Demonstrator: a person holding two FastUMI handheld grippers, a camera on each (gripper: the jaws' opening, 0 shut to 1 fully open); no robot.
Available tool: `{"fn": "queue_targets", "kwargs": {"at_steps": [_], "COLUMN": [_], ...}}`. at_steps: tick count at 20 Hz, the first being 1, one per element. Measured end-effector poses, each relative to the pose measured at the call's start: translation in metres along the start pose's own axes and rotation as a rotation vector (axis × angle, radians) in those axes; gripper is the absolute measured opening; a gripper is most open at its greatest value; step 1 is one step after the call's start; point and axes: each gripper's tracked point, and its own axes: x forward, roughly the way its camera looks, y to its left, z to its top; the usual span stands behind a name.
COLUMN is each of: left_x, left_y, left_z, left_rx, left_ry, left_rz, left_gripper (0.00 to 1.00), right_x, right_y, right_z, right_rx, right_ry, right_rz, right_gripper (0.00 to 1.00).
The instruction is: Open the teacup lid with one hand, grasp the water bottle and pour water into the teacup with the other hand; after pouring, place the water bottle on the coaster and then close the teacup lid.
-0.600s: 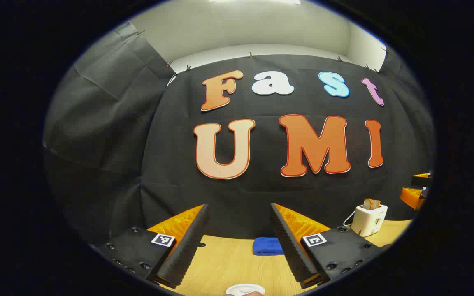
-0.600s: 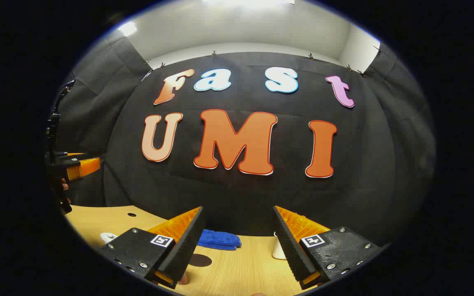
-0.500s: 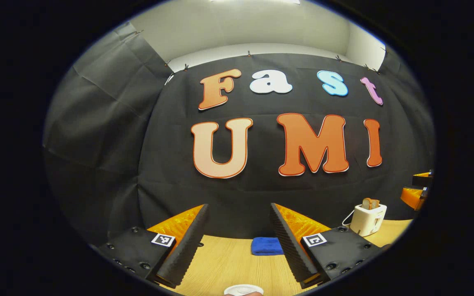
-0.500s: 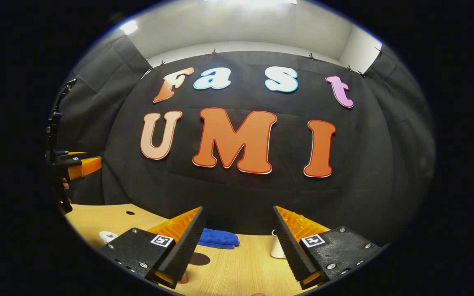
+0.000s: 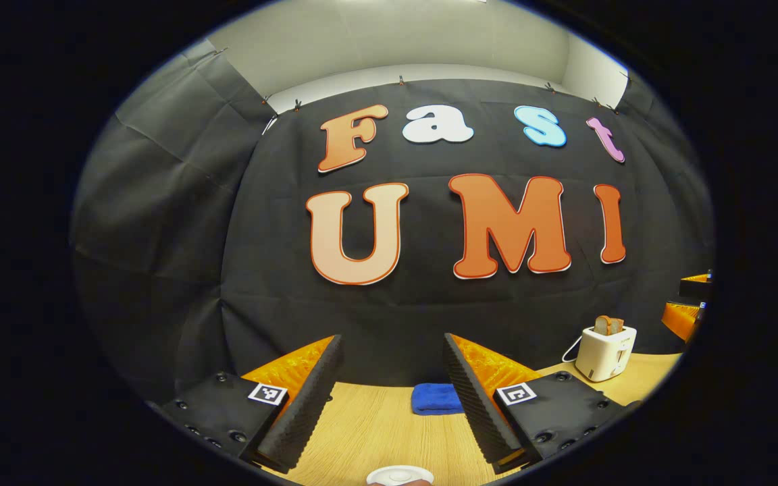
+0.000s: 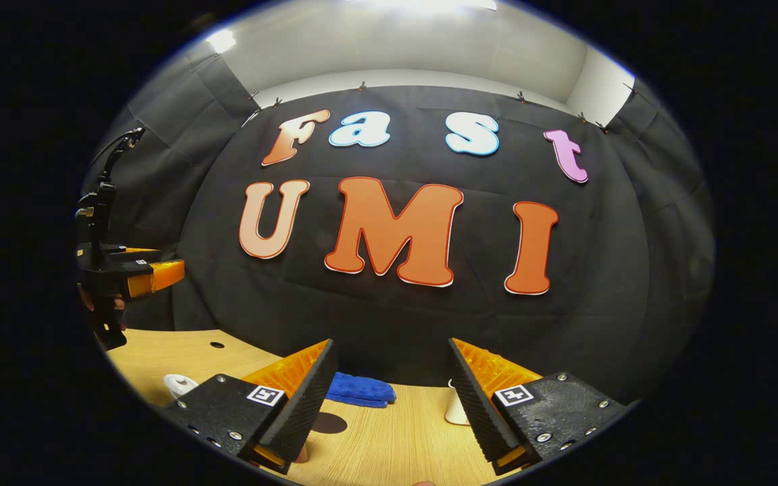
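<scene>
left gripper (image 5: 389, 398): mine, held up off the wooden table (image 5: 375, 432), fingers spread wide with nothing between them, looking mostly at the back wall

right gripper (image 6: 389, 401): same deal, jaws apart and empty, well above the table

teacup lid (image 5: 399, 476): I think that's the white round thing peeking in at the very bottom edge of the left gripper view, right under my left fingers; in the right gripper view there's a white knobbed piece (image 6: 178, 385) off to the left that's probably the same lid, but it's too small to be sure

coaster (image 6: 329, 423): dark round disc on the table, just past my right gripper's left finger

water bottle: can't honestly pick it out from here

other stuff: blue cloth (image 5: 436, 398) at the back of the table, white toaster (image 5: 605, 351) with bread in it off to the right

step in hand: looks like the very start, lid not lifted yet

how I'd do it: tip the left gripper down till the lid sits centred between the fingers, drop straight onto the knob, pinch gently and lift vertically so the cup doesn't slide
</scene>
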Motion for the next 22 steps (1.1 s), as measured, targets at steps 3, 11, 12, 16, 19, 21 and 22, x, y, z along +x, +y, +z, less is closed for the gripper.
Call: {"fn": "queue_targets", "kwargs": {"at_steps": [3,11,12,16,19,21,22], "left_x": [-0.004,-0.009,-0.010,-0.015,-0.020,-0.024,-0.025], "left_y": [0.007,0.003,0.001,-0.009,-0.012,-0.010,-0.009], "left_z": [-0.007,-0.031,-0.036,-0.060,-0.090,-0.105,-0.112], "left_rx": [-0.003,0.008,0.008,0.012,0.041,0.049,0.052], "left_ry": [0.016,0.079,0.090,0.130,0.187,0.227,0.243], "left_rz": [0.011,-0.012,-0.018,-0.049,-0.072,-0.069,-0.067], "left_gripper": [0.97,0.96,0.94,0.95,0.99,0.97,0.94], "right_x": [0.001,0.000,-0.001,-0.006,-0.012,-0.014,-0.015], "right_y": [0.005,0.025,0.030,0.042,0.054,0.059,0.062], "right_z": [-0.004,-0.017,-0.020,-0.031,-0.049,-0.062,-0.068], "right_rx": [0.001,0.067,0.080,0.114,0.127,0.118,0.113], "right_ry": [0.014,0.038,0.044,0.052,0.076,0.099,0.112], "right_rz": [0.018,0.091,0.111,0.160,0.197,0.220,0.229], "right_gripper": [0.98,0.98,0.98,0.98,0.98,0.98,0.98]}}
